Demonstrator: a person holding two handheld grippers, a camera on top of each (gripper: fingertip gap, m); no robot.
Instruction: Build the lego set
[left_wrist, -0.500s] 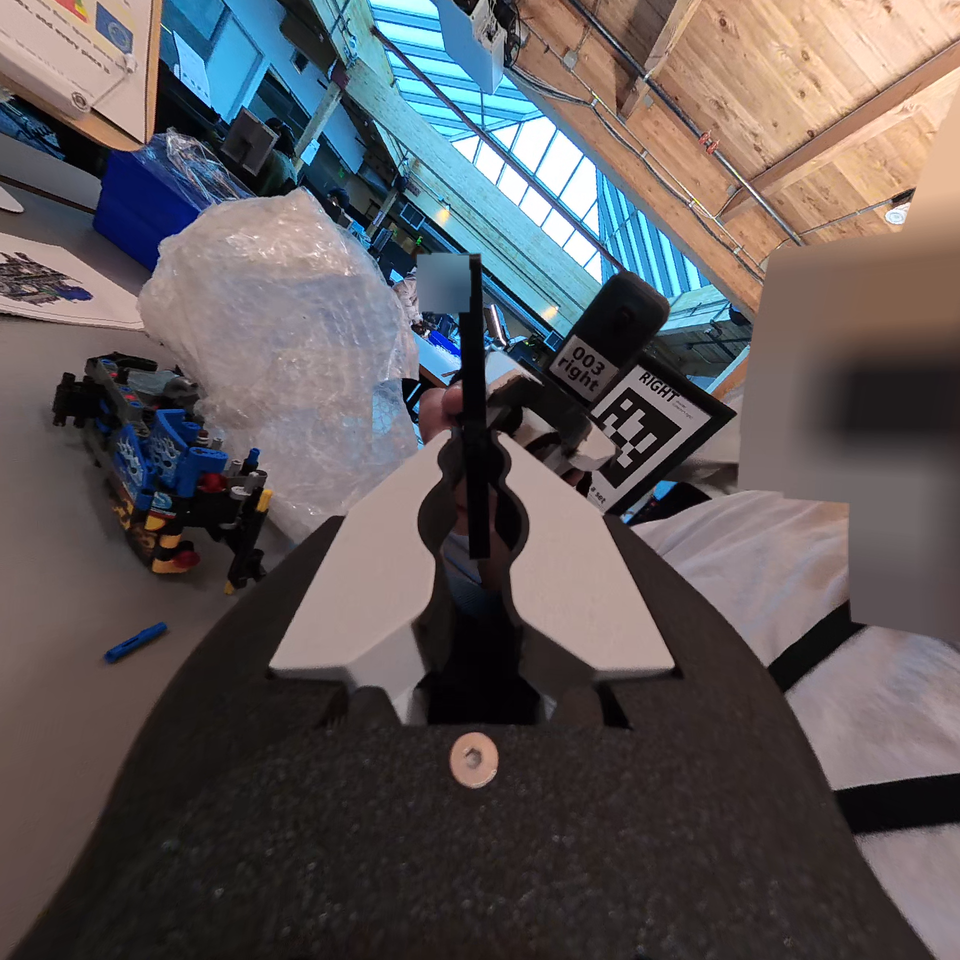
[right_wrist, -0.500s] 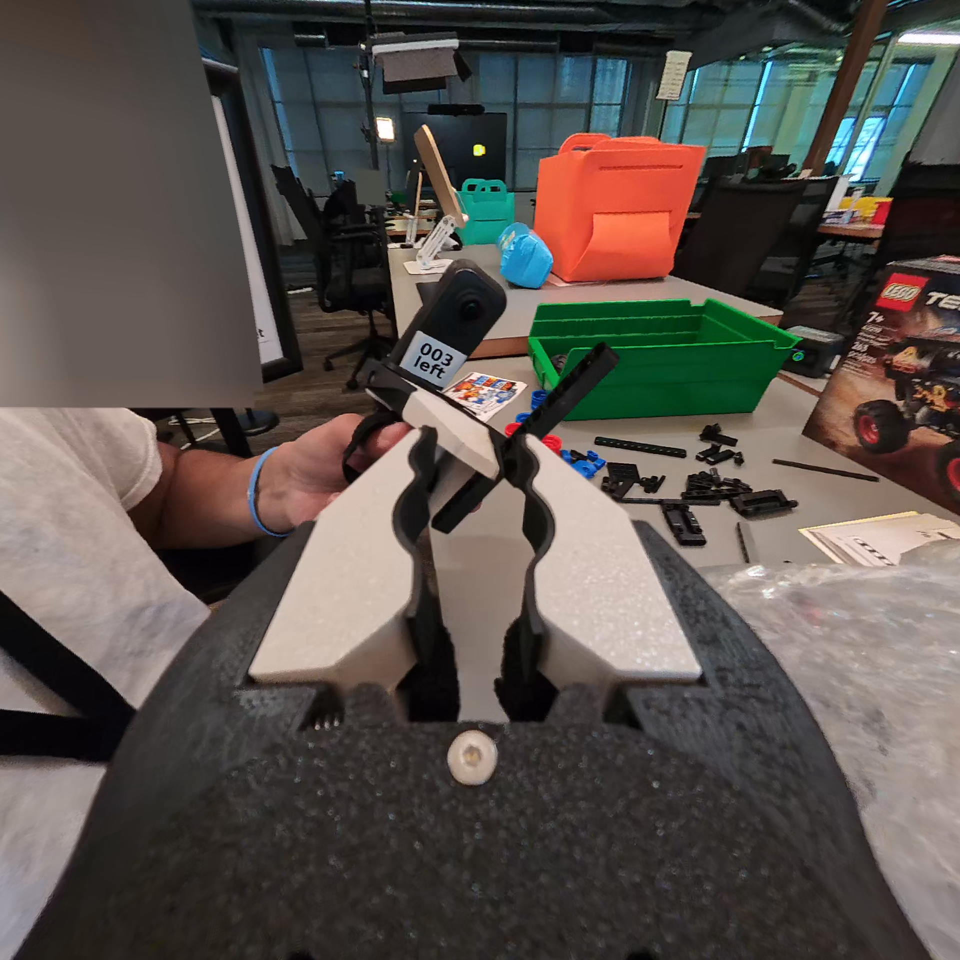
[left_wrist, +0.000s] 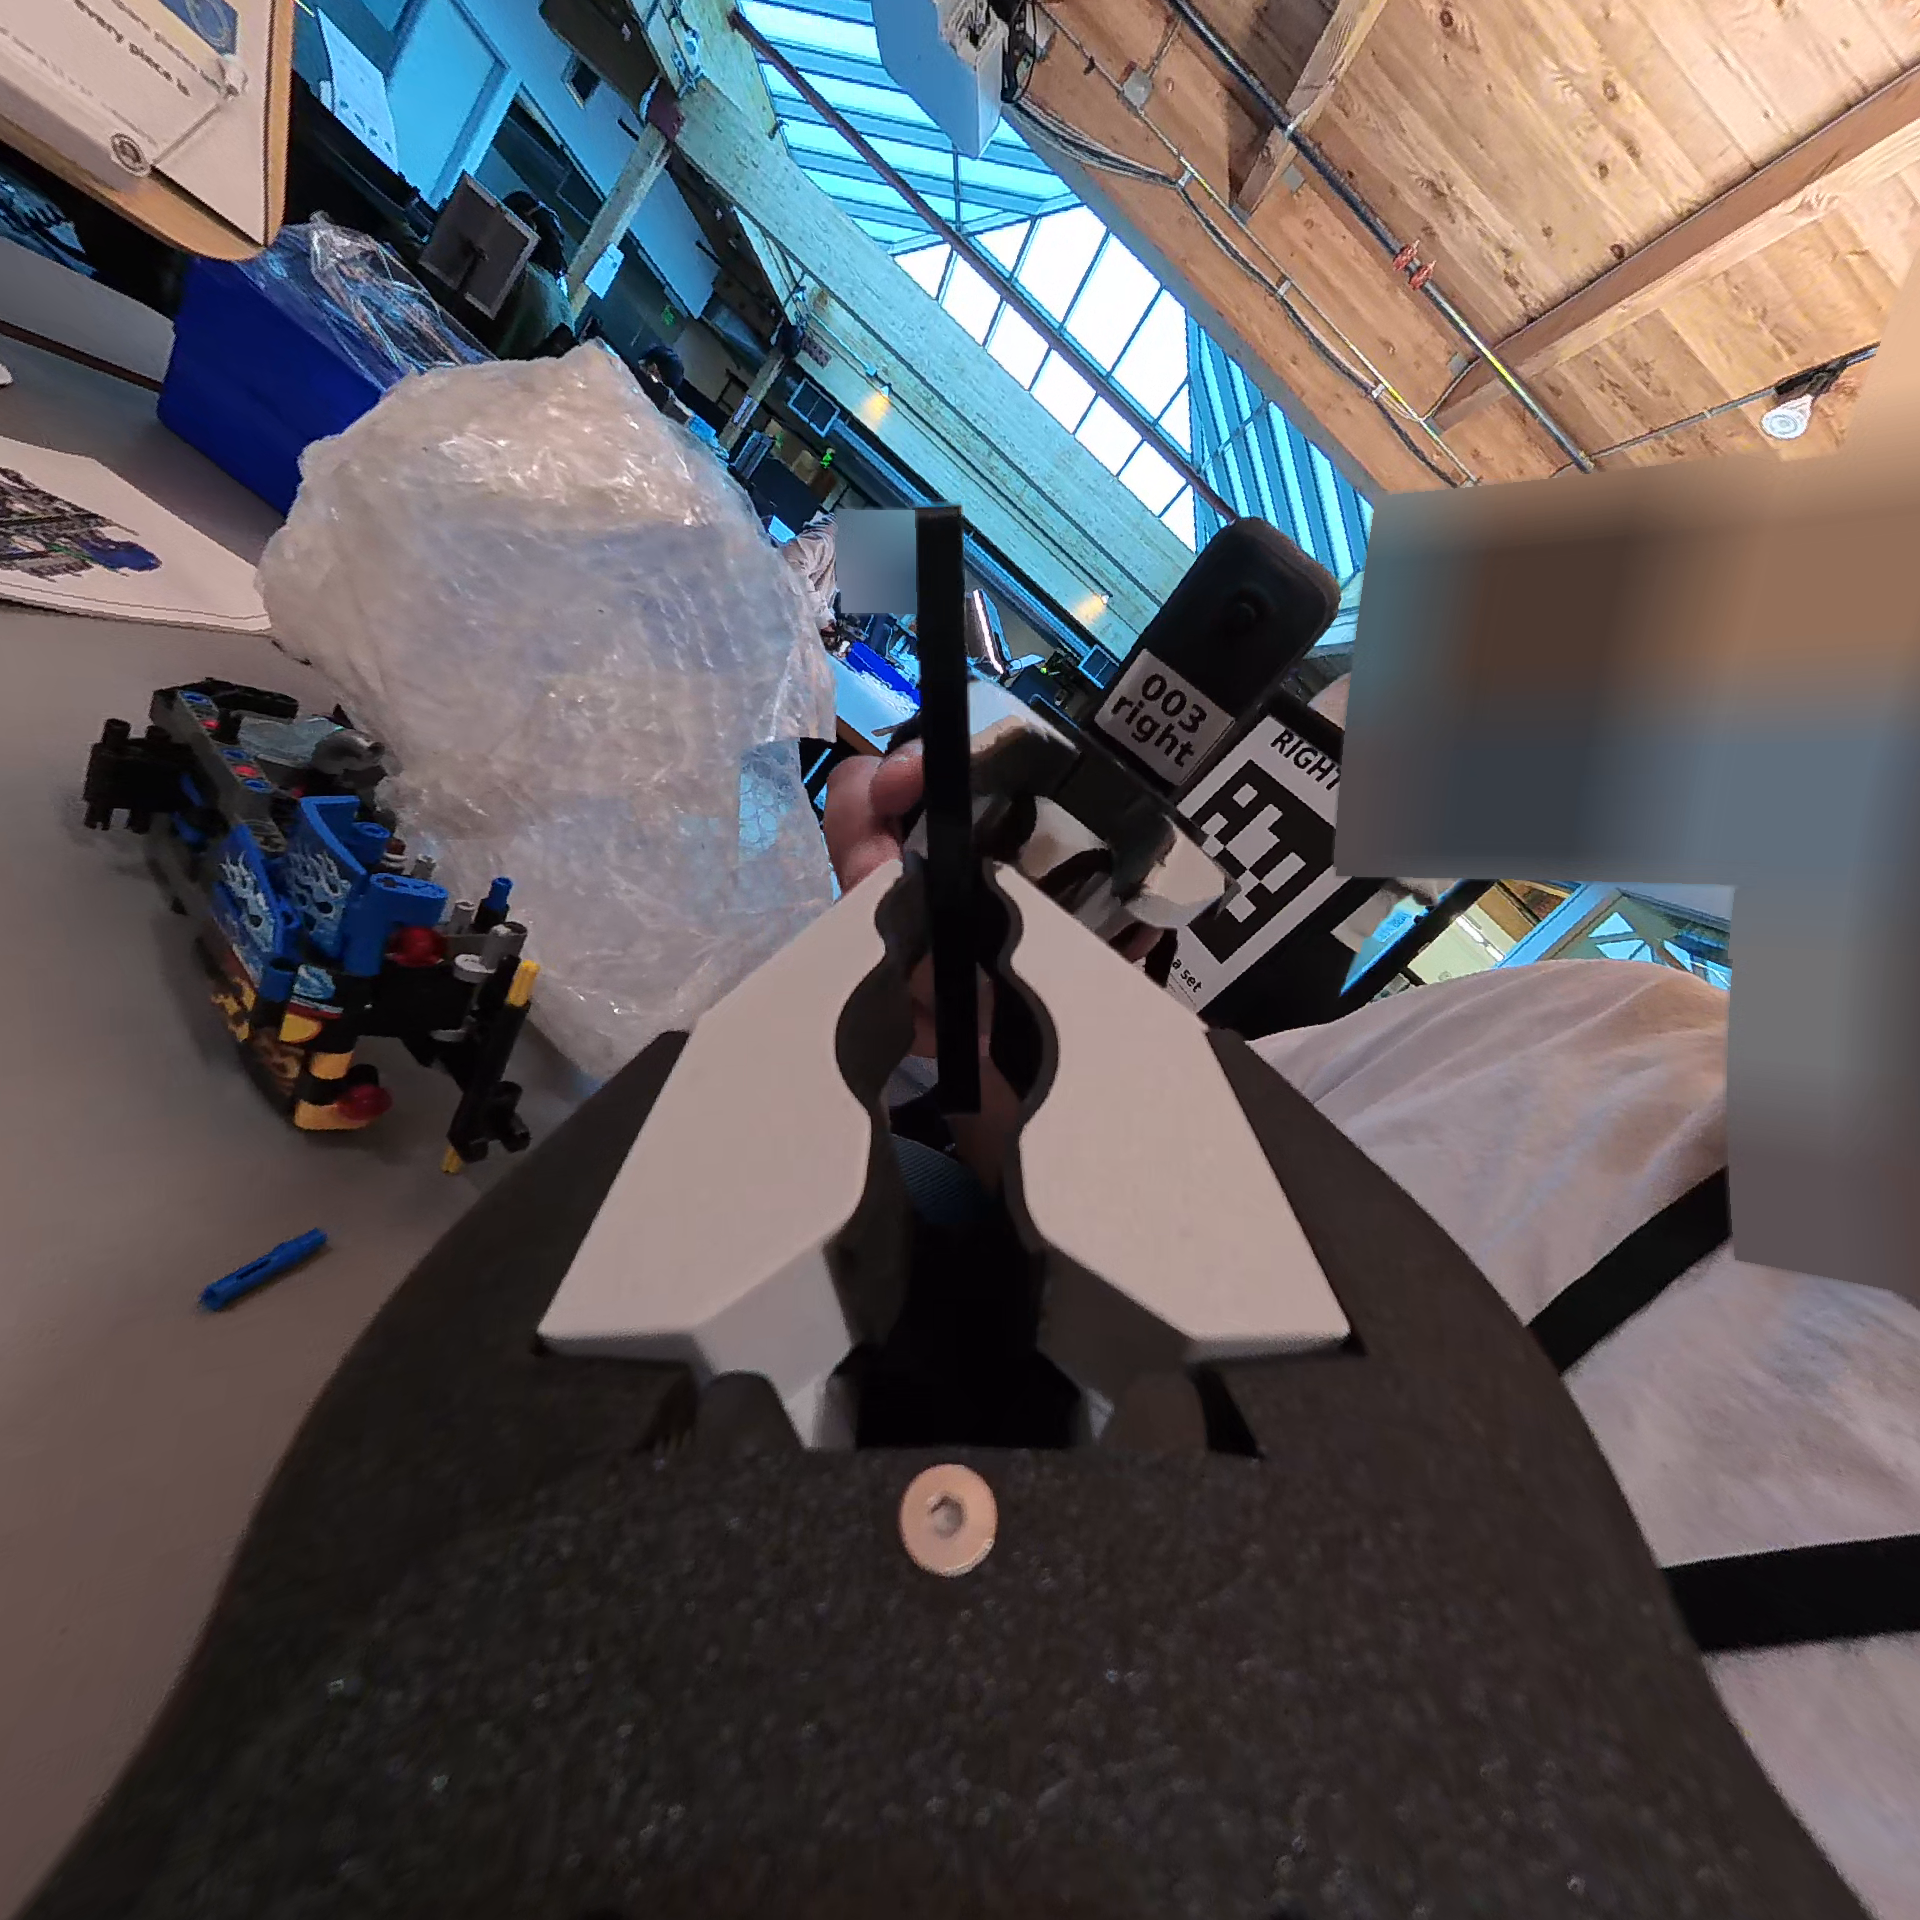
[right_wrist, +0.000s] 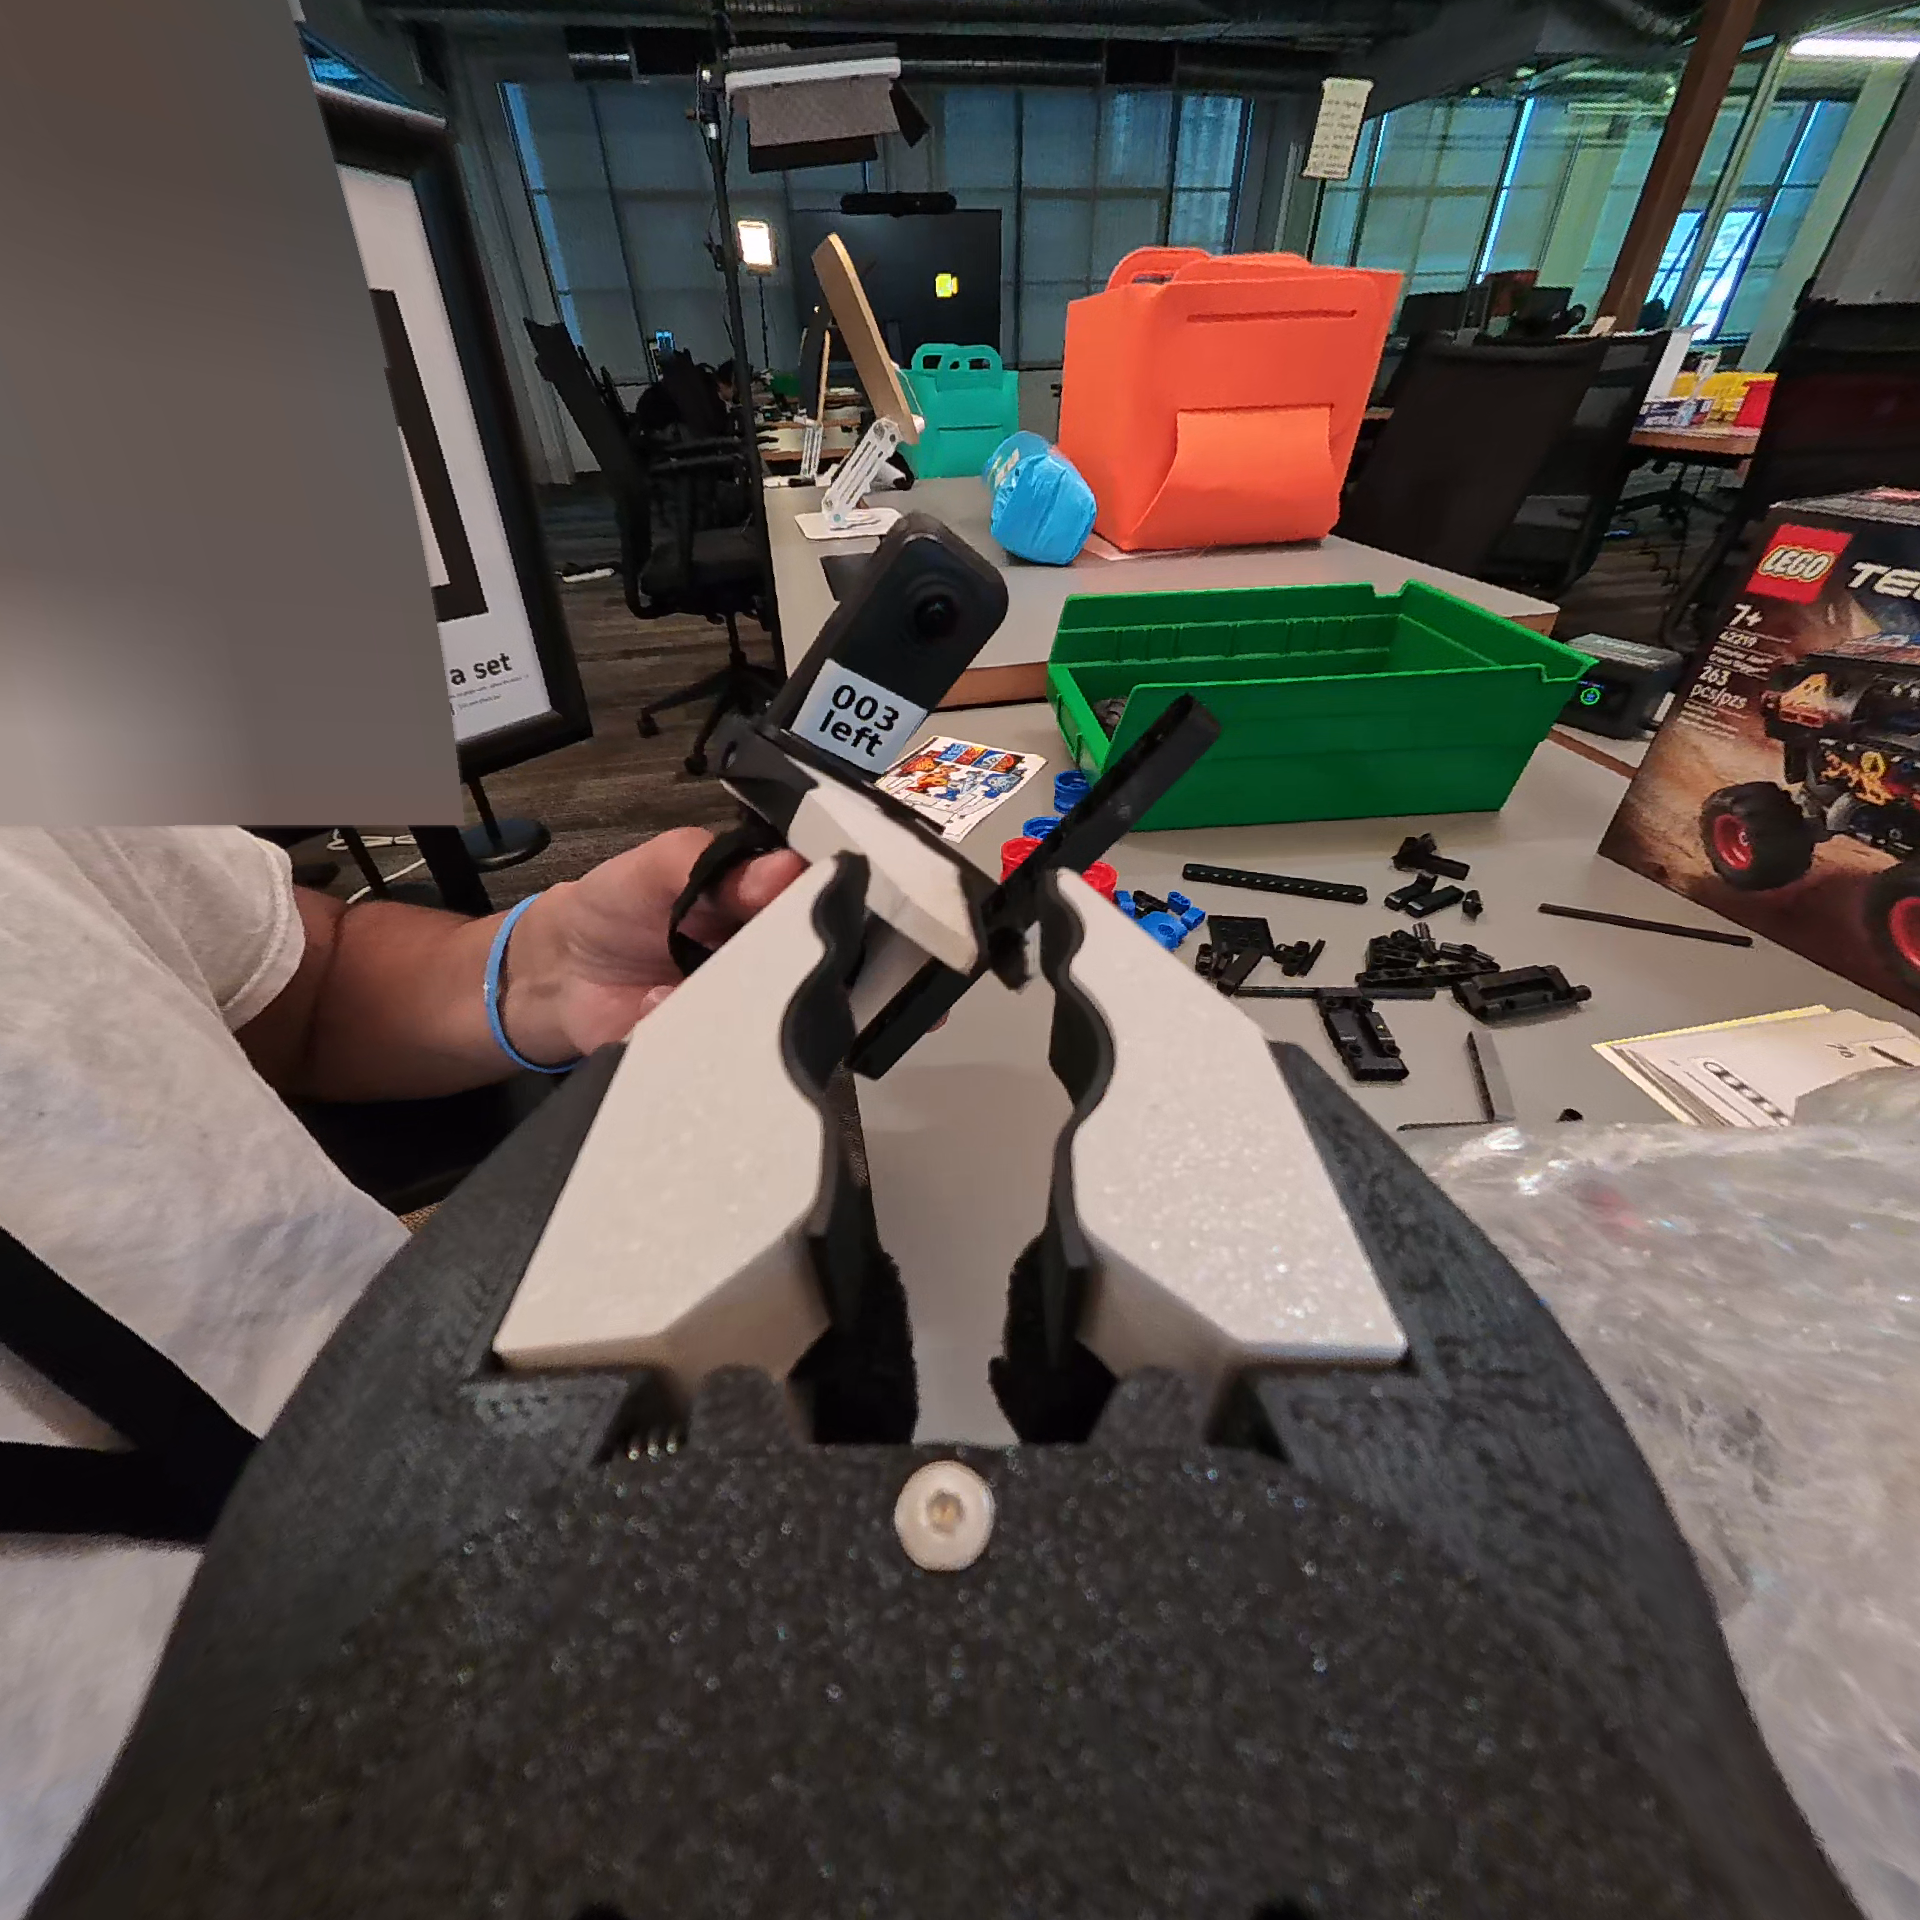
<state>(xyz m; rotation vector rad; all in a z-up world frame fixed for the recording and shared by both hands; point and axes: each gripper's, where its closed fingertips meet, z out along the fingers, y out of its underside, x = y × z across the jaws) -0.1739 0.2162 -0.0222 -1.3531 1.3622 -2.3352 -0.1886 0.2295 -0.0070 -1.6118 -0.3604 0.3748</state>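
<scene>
The left gripper (left_wrist: 951, 935) pinches a long black Lego beam (left_wrist: 948, 790) edgewise between spread right fingers (right_wrist: 1153, 1049), so closing unevenly could twist it loose

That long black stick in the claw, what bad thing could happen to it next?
The left claw pinches the long black beam only near one end, held up in the air, so it could twist or slip out. The right claw is open right beside it; a bump there might knock it loose. If it falls among the black pieces on the table, it could be hard to find.
</scene>
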